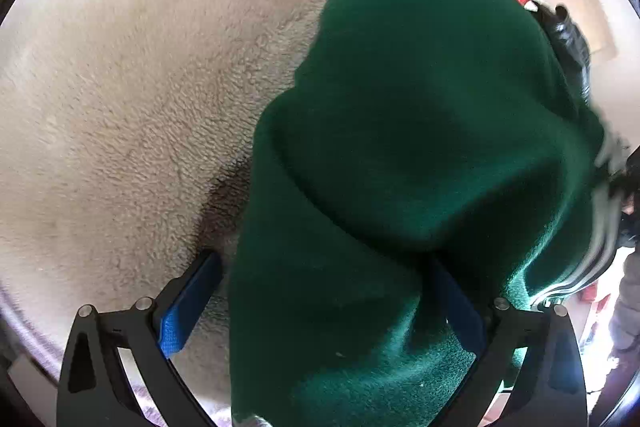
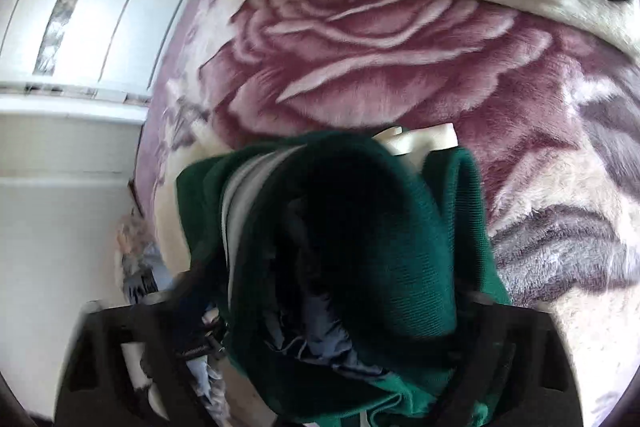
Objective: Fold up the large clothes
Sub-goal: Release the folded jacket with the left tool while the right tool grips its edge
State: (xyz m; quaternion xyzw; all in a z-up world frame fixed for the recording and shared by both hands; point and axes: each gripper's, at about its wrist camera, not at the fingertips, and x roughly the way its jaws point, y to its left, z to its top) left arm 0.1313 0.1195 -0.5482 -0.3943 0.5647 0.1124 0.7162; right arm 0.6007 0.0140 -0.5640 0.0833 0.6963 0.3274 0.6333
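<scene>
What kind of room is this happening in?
Probably a bedroom: a plush rose-print blanket covers what looks like a bed, white panelled wardrobe doors stand beside it, and a green garment is being folded over a cream fleece.

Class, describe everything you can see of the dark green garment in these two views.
The dark green garment is a soft, fleecy knit with white stripes along one edge and a dark lining showing inside its bunched folds. It hangs lifted and crumpled above the cream fleece blanket, draped over the left gripper and gathered in the right gripper.
</scene>
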